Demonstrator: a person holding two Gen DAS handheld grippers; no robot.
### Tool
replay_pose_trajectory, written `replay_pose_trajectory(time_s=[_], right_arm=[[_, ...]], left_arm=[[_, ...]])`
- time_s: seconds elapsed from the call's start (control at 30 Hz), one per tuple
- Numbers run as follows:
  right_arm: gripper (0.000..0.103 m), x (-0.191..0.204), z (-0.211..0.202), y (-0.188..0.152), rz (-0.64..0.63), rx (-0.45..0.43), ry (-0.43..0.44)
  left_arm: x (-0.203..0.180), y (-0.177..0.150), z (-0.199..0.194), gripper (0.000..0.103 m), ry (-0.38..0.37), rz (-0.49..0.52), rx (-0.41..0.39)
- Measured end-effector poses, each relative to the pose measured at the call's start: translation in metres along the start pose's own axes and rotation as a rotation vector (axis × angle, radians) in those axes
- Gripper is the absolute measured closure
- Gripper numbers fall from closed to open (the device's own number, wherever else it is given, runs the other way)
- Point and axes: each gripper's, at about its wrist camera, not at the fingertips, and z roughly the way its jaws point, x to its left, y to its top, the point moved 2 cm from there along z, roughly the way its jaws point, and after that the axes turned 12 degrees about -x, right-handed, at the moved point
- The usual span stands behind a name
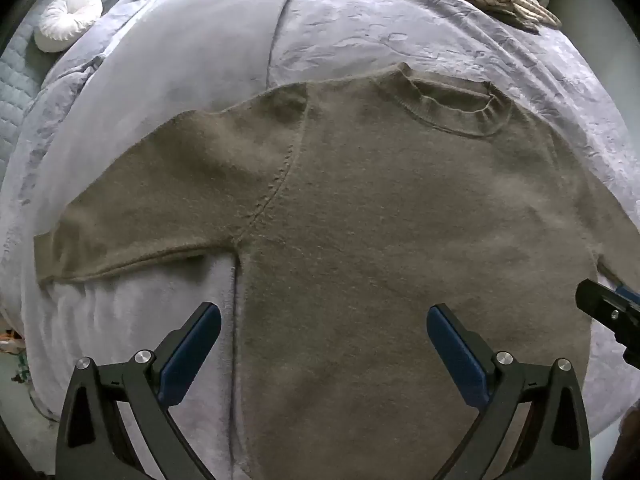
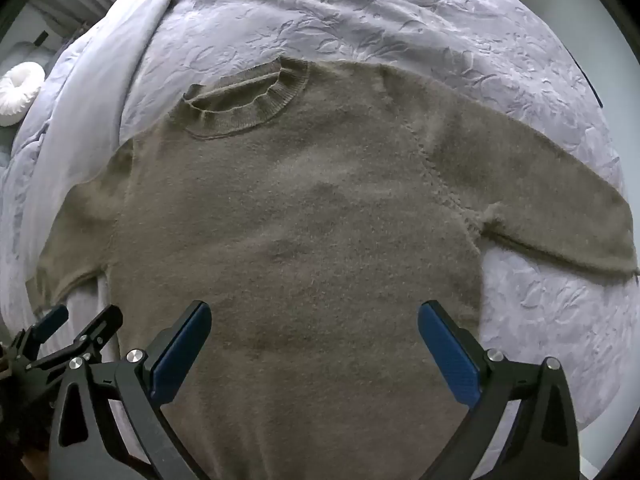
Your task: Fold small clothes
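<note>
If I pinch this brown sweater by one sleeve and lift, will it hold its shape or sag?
The brown sweater looks like soft fuzzy knit lying limp on the bedspread, so it will probably sag and trail. Its sleeve already shows creases, so expect bunching. The fuzzy surface should grip rather than slip.

Left hand-held gripper (image 1: 324,316): two matte black, angular finger arms with triangular cut-outs, each tipped by a textured dark-blue pad (image 1: 192,354) and fastened by two round silver screws. Right hand-held gripper (image 2: 314,314): identical build, with black arms, blue ribbed pads (image 2: 448,354) and silver screw heads at the linkage joints.
</note>
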Motion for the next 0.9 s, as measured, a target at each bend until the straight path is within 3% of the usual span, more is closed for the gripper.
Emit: replay_pose_trajectory(time_s=[0.9], right_arm=[[0.000,0.006,-0.026,0.015,-0.007,-0.070,0.043]], left_arm=[[-0.004,0.001,-0.012,0.000,-0.002,-0.043,-0.002]])
